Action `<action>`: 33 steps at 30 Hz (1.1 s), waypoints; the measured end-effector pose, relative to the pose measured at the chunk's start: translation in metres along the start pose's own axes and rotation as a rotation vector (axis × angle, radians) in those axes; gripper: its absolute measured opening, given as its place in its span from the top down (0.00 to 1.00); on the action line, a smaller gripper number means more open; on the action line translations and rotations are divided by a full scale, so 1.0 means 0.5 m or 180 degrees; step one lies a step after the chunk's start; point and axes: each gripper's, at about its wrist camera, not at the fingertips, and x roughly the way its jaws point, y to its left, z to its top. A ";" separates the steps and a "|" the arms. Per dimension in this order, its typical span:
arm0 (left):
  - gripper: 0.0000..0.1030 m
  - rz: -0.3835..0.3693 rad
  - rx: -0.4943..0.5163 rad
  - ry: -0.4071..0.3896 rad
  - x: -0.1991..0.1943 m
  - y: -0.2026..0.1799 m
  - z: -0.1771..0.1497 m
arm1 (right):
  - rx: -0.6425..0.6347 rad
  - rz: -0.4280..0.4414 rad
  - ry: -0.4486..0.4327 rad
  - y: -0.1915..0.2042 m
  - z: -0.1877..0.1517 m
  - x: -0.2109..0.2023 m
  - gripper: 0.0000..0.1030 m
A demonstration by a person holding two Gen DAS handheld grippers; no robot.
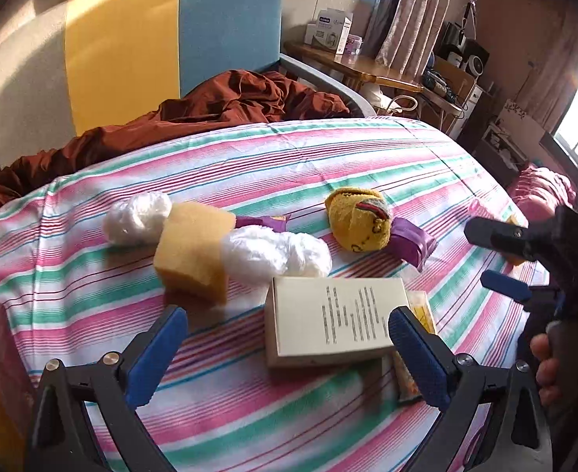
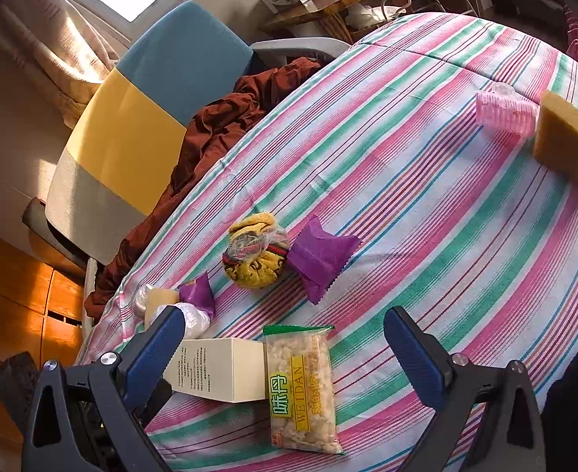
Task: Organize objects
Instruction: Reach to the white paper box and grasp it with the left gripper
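Striped bed sheet point(image 2: 426, 181) carries everything; both tools, left tool point(image 1: 289, 348) and right tool point(image 2: 285, 362), hang wide open and empty above the cream box point(image 1: 338, 316) at lower centre, likely next to be grasped.

A home bedroom: a striped bed point(image 1: 289, 157) is lying beneath curtains point(image 1: 414, 11), with a cluttered wooden counter point(image 1: 351, 65) standing nearby.
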 end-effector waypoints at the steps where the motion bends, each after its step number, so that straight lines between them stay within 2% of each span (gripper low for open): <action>1: 0.00 -0.0054 -0.0037 0.0006 0.013 0.005 0.008 | 0.0008 0.0010 0.0012 0.000 0.000 0.001 0.00; 8: 0.00 -0.0432 -0.0085 0.0099 0.084 0.019 0.045 | -0.0007 0.0018 0.0115 0.001 0.000 0.014 0.00; 12: 0.00 -0.0950 -0.0133 0.0115 0.084 0.021 0.056 | -0.0024 -0.0022 0.0163 0.002 -0.001 0.021 0.00; 15: 0.00 -0.1294 -0.0125 0.0212 0.075 0.013 0.039 | -0.0006 -0.0049 0.0177 -0.001 -0.002 0.023 0.00; 19: 0.00 -0.1495 0.0013 0.0362 0.053 -0.006 -0.013 | 0.0005 -0.0094 0.0183 -0.003 -0.004 0.023 0.00; 25: 0.00 -0.1492 0.0209 0.0602 0.007 -0.033 -0.125 | 0.0030 -0.0149 0.0181 -0.010 -0.004 0.021 0.00; 28: 0.00 -0.1309 0.0363 0.0583 -0.030 -0.043 -0.168 | 0.0021 -0.0166 0.0170 -0.010 -0.004 0.019 0.00; 33: 0.00 -0.0918 0.0661 0.0349 -0.075 -0.062 -0.159 | 0.0016 -0.0198 0.0198 -0.009 -0.005 0.022 0.00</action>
